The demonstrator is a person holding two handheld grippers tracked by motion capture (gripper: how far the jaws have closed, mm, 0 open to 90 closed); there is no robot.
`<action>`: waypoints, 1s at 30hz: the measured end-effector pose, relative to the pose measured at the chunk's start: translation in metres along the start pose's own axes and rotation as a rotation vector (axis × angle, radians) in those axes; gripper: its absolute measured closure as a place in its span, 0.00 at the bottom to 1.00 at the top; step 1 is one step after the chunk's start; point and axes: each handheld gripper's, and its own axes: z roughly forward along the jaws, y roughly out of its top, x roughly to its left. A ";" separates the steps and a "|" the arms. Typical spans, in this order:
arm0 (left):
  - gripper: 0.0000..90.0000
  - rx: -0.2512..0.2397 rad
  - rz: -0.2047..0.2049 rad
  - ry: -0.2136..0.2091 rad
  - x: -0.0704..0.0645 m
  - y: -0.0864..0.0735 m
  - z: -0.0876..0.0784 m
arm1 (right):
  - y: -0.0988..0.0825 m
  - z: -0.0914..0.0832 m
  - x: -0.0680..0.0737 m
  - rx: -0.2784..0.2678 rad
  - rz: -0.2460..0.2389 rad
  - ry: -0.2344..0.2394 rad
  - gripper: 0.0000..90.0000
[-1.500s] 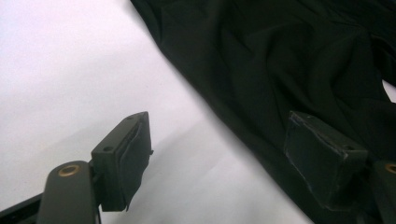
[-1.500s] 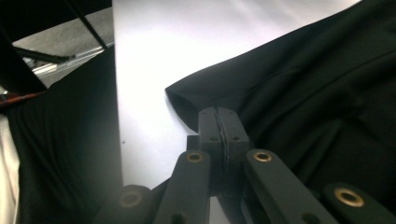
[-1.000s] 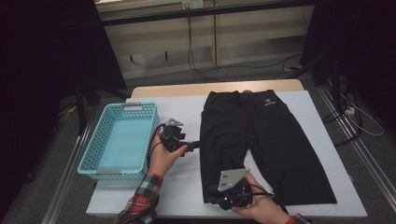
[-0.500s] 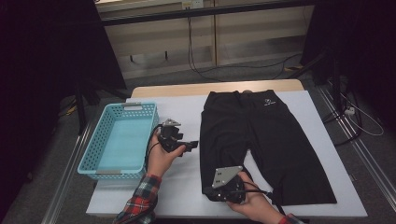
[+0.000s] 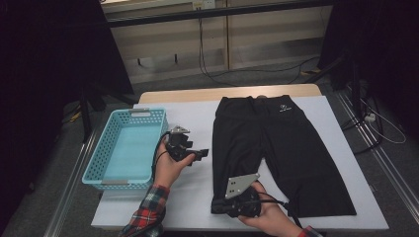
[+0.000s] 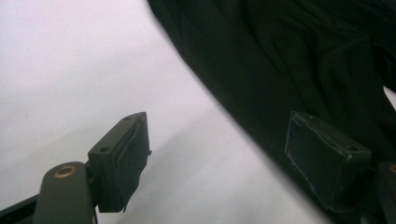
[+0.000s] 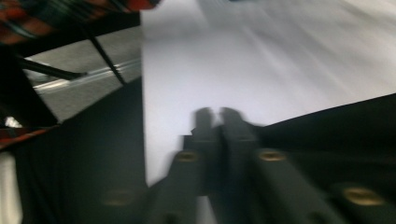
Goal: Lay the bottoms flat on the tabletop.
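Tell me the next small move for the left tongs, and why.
Probably slide the left tongs a little further over the shorts' edge, then close. Its jaws stand open with nothing gripped, one over the white table, the other already over the black fabric.

A light blue basket point(image 5: 123, 148) sits at the left end of the white table point(image 5: 326, 128), its long side along the table's edge. Behind the table, cables point(image 5: 212, 74) trail across the grey floor point(image 5: 163, 84).
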 end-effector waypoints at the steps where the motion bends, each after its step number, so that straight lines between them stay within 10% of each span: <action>1: 0.24 -0.001 -0.001 -0.002 0.000 0.000 0.000 | -0.001 0.001 -0.001 0.014 0.005 -0.007 0.75; 16: 0.22 0.006 0.017 -0.007 -0.003 0.002 0.002 | -0.031 -0.067 -0.051 0.035 0.140 -0.318 0.68; 30: 0.22 0.016 0.032 -0.023 -0.009 0.009 0.014 | -0.045 -0.075 -0.053 0.077 0.166 -0.358 0.73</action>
